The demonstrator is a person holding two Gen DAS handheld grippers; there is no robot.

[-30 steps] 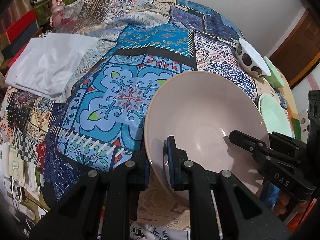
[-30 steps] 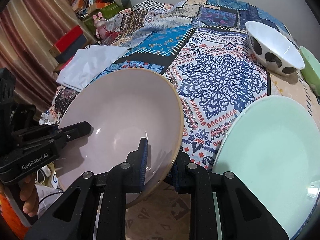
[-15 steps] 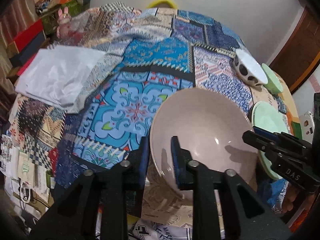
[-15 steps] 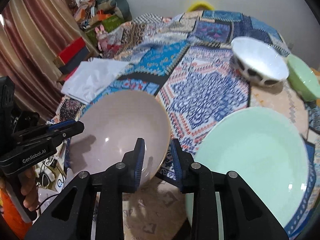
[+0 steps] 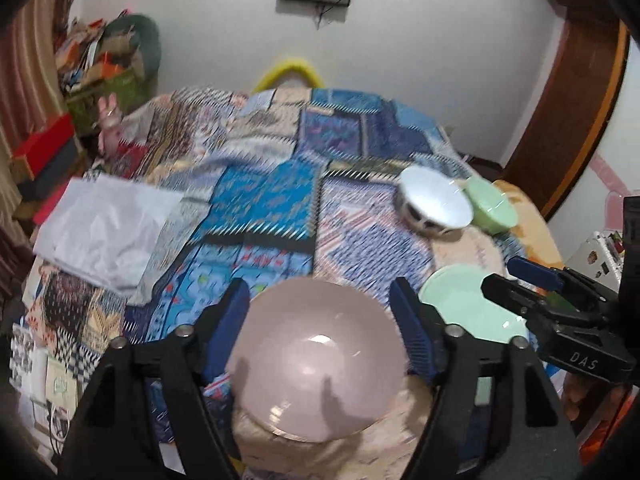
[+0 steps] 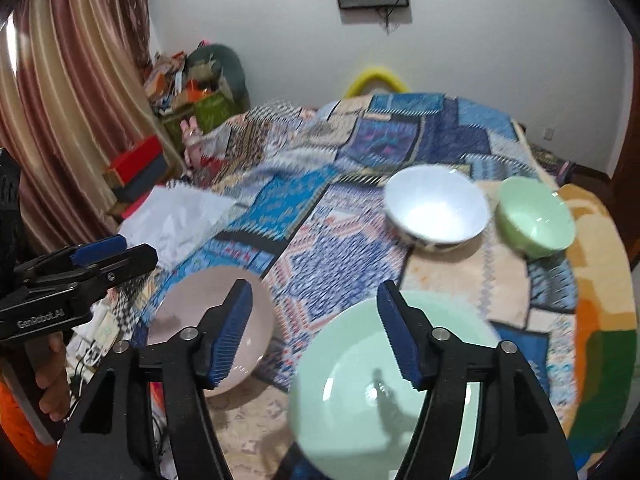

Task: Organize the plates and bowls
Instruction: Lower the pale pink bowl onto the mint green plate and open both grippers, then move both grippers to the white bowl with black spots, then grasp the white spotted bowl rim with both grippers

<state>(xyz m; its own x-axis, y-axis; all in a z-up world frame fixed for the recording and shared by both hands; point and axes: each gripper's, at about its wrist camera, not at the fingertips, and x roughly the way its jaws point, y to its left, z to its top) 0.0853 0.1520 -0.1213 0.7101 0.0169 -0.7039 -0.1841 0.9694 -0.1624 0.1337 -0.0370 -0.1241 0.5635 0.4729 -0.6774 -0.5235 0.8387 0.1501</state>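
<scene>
Patchwork cloth (image 6: pixel 312 216) covers the table. White sheet (image 5: pixel 104 228) at 10 o'clock. Pink bowl (image 5: pixel 320 356) rests on the near edge, left gripper (image 5: pixel 320 320) above it, jaws wide apart, holding nothing. Mint plate (image 6: pixel 384 392) just right of it, right gripper (image 6: pixel 316 332) above, jaws spread, empty. White bowl (image 6: pixel 436 208) and green bowl (image 6: pixel 534 216) touching, at 2 o'clock.

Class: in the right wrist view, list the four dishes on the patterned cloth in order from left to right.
Pink plate → pale green plate → white bowl → green bowl.
</scene>
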